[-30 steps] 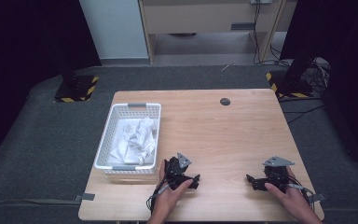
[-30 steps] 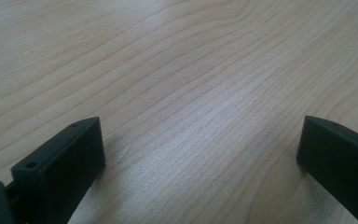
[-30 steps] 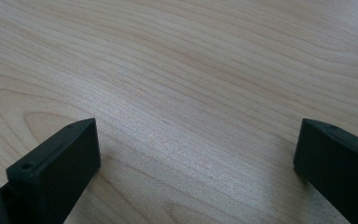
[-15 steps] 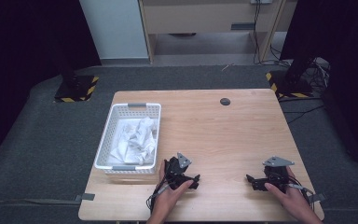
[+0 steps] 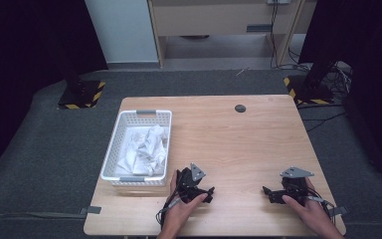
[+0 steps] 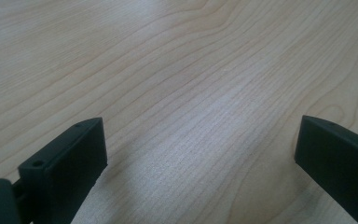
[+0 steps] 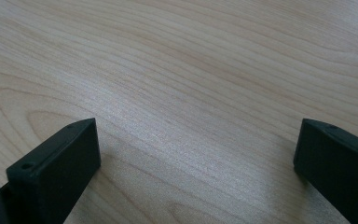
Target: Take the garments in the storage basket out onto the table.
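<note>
My left gripper [image 5: 210,193] rests on the wooden table [image 5: 219,134] near its front edge, just right of a white basket [image 5: 110,158]. In the left gripper view its jaws stand wide apart over bare wood, so the left gripper [image 6: 200,140] is open and holds nothing. My right gripper [image 5: 267,192] lies on the table at the front right, held by a hand. The right gripper [image 7: 198,140] is open too, with only wood grain between its jaws. Crumpled white cloth [image 5: 144,149] fills the basket.
A small dark round disc [image 5: 239,108] sits near the table's far edge. Grey carpet surrounds the table, with stand bases marked in yellow and black stripes [image 5: 82,97] at the back left and back right [image 5: 308,94]. Cables trail on the floor at the back right.
</note>
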